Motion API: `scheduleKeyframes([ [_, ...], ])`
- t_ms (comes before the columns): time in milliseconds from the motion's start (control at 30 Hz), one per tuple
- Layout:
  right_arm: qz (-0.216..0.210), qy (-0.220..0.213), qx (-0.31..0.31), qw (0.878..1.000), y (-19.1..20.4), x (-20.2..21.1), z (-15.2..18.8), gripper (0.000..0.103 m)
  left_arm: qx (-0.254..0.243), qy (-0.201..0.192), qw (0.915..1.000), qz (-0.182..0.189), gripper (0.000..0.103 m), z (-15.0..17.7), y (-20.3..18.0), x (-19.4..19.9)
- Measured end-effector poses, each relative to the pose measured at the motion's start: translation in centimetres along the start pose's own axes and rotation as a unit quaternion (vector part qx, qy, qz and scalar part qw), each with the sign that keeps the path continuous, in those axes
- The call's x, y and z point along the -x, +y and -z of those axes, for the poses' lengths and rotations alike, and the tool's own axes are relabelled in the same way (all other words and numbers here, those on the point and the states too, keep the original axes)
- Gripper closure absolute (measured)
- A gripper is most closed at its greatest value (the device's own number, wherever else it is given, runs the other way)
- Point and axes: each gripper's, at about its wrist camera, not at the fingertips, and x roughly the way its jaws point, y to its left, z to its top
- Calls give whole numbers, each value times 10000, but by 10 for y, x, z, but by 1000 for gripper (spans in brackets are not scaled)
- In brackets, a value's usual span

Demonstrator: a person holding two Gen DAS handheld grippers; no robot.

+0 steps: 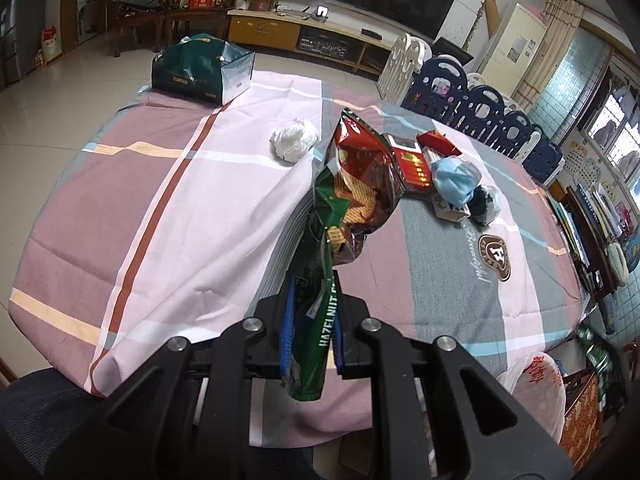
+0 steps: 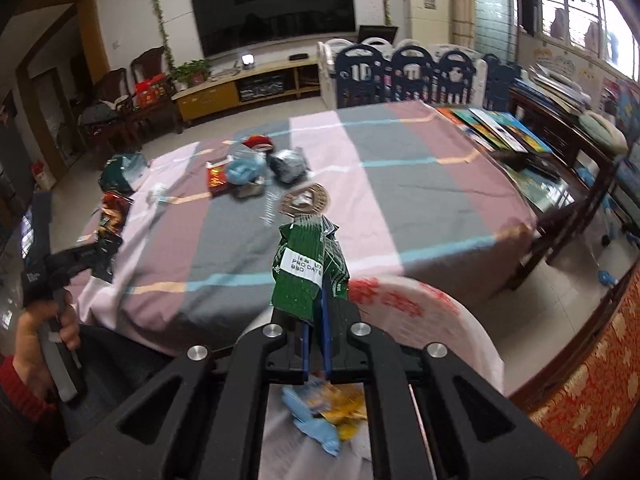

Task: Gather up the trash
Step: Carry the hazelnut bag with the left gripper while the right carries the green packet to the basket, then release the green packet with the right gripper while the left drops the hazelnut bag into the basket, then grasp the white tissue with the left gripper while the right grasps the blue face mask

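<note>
My left gripper (image 1: 313, 320) is shut on a green and red hazelnut wafer wrapper (image 1: 356, 184), which stands up over the table's near edge. In the right wrist view that gripper (image 2: 100, 258) sits at the far left with its wrapper (image 2: 114, 216), held by a person's hand (image 2: 36, 328). My right gripper (image 2: 316, 320) is shut on a crumpled green wrapper (image 2: 308, 272). It hangs over a white plastic bag (image 2: 420, 312) with trash inside (image 2: 328, 412). A white tissue ball (image 1: 294, 142), a red box (image 1: 412, 164), a blue face mask (image 1: 456, 178) and a black bundle (image 1: 484, 200) lie on the table.
The round table wears a striped pink and grey cloth (image 1: 180, 208). A dark green gift bag (image 1: 204, 68) stands at its far edge. The white plastic bag (image 1: 536, 392) hangs beside the table at the right. Books (image 2: 500, 128) lie on a side table, with a playpen fence (image 2: 404, 72) behind.
</note>
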Motion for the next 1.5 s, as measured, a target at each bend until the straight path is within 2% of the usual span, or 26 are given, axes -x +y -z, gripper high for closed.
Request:
scheduleKeyframes([
  [33, 48, 71, -53, 9999, -8, 0, 6, 97, 19, -40, 10000, -19, 87, 0, 0, 2],
  [167, 163, 485, -127, 9986, -29, -9, 34, 97, 100, -279, 9991, 291, 87, 1, -8, 24],
  [300, 183, 1143, -360, 9926, -39, -32, 60, 97, -345, -389, 9958, 751, 87, 17, -52, 58],
  [367, 82, 1426, -564, 9881, -46, -40, 71, 82, -647, -363, 9926, 964, 87, 27, -80, 73],
  [433, 40, 1527, -767, 9853, -53, -40, 78, 43, -981, -289, 9882, 1136, 87, 37, -106, 82],
  [500, 120, 1280, -983, 9868, -64, -29, 76, 36, -1288, -180, 9828, 1312, 87, 49, -130, 90],
  [633, 84, 602, -1610, 9851, -100, 3, 63, 34, -1671, 333, 9695, 1761, 87, 74, -164, 89],
  [767, 181, 191, -2100, 9773, -130, 23, 57, 30, -2332, 693, 9438, 2236, 85, 101, -193, 90],
  [800, 225, 161, -2166, 9759, -136, 25, 58, 30, -2581, 826, 9340, 2327, 84, 110, -201, 90],
  [833, 262, 142, -2229, 9744, -140, 26, 59, 30, -2753, 911, 9268, 2385, 81, 117, -206, 89],
  [867, 282, 135, -2293, 9729, -144, 26, 60, 30, -2910, 985, 9199, 2436, 71, 125, -211, 88],
  [900, 289, 143, -2368, 9710, -148, 26, 61, 30, -2996, 1018, 9170, 2427, 61, 130, -213, 87],
  [933, 282, 154, -2412, 9699, -149, 26, 62, 30, -3071, 1019, 9162, 2364, 40, 135, -215, 86],
  [967, 268, 168, -2440, 9692, -150, 25, 62, 30, -3097, 1004, 9164, 2327, 35, 137, -216, 85],
  [1033, 253, 204, -2421, 9697, -150, 24, 63, 30, -3047, 1003, 9193, 2280, 32, 136, -213, 83],
  [1133, 222, 248, -2360, 9712, -145, 22, 63, 30, -2849, 883, 9310, 2104, 24, 129, -205, 83],
  [1300, 154, 326, -2215, 9745, -132, 17, 62, 30, -2473, 835, 9479, 1826, 22, 119, -190, 78],
  [1400, 122, 363, -2178, 9752, -127, 14, 62, 30, -2360, 797, 9545, 1640, 21, 113, -180, 75],
  [1500, 120, 397, -2156, 9756, -125, 12, 61, 30, -2206, 621, 9645, 1309, 21, 100, -166, 71],
])
